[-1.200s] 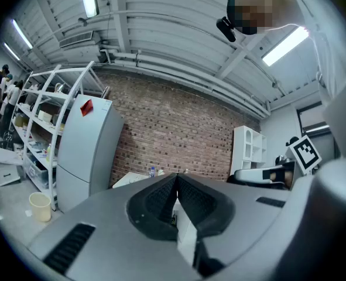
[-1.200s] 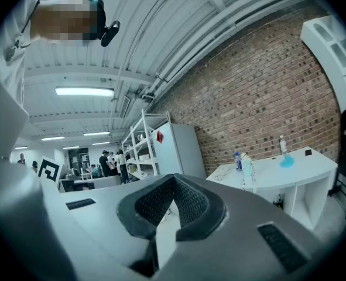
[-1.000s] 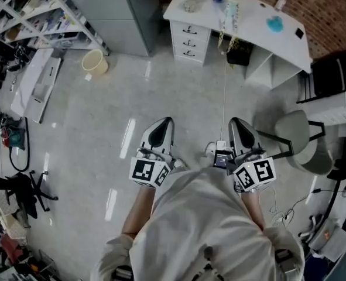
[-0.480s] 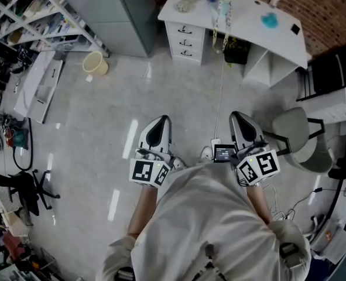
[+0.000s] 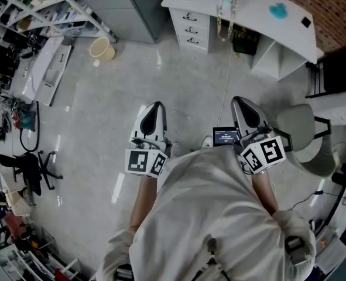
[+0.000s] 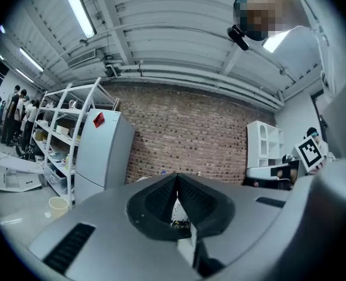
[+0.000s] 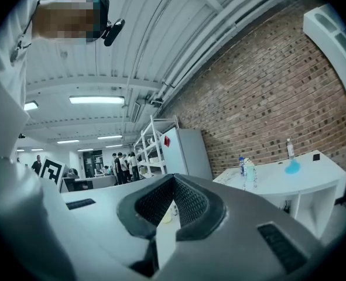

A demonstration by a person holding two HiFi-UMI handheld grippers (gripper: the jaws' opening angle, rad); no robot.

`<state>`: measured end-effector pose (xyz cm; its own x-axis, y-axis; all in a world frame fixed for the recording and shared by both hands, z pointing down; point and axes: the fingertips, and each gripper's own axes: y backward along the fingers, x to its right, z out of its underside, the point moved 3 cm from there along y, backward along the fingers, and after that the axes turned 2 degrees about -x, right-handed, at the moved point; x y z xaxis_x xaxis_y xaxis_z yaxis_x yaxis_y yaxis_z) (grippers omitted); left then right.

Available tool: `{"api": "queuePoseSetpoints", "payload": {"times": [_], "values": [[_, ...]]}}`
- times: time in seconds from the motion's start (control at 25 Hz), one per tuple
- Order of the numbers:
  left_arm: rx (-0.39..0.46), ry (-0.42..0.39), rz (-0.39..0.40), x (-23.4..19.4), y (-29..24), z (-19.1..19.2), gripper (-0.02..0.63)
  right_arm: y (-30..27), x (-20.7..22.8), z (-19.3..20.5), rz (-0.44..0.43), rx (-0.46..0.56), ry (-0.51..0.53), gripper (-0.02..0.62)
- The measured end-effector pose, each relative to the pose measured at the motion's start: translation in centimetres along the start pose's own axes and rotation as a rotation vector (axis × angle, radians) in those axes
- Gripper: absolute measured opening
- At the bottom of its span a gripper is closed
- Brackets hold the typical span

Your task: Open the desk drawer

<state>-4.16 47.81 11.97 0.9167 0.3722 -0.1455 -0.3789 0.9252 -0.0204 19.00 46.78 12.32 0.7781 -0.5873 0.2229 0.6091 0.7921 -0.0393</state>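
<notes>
Both grippers (image 5: 156, 105) (image 5: 237, 100) further forward, seemingly level

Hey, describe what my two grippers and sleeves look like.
Both the left gripper and right gripper have smooth light-grey tapered shells with black ribbed lining round the jaws. Each carries a white cube with black square markers. A small dark screen sits beside the right one. The person wears a pale top with short sleeves.
</notes>
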Motion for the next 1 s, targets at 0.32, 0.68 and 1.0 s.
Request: {"api": "queuePoseSetpoints", "payload": {"times": [0.32, 0.68, 1.0], "values": [[-0.001, -0.018, -0.026, 0.1, -1.4, -0.1, 0.009, -1.2, 1.7, 0.5, -0.032, -0.030, -0.006, 0.026], [-0.040, 0.002, 0.012, -3.6, -6.0, 0.9, 0.009, -5.2, 4.1, 1.0, 0.032, -0.039, -0.026, 0.026], [-0.067, 0.019, 0.068, -9.8, -12.9, 1.1, 0.008, -13.8, 6.0, 1.2, 0.067, -0.056, -0.056, 0.026]]}}
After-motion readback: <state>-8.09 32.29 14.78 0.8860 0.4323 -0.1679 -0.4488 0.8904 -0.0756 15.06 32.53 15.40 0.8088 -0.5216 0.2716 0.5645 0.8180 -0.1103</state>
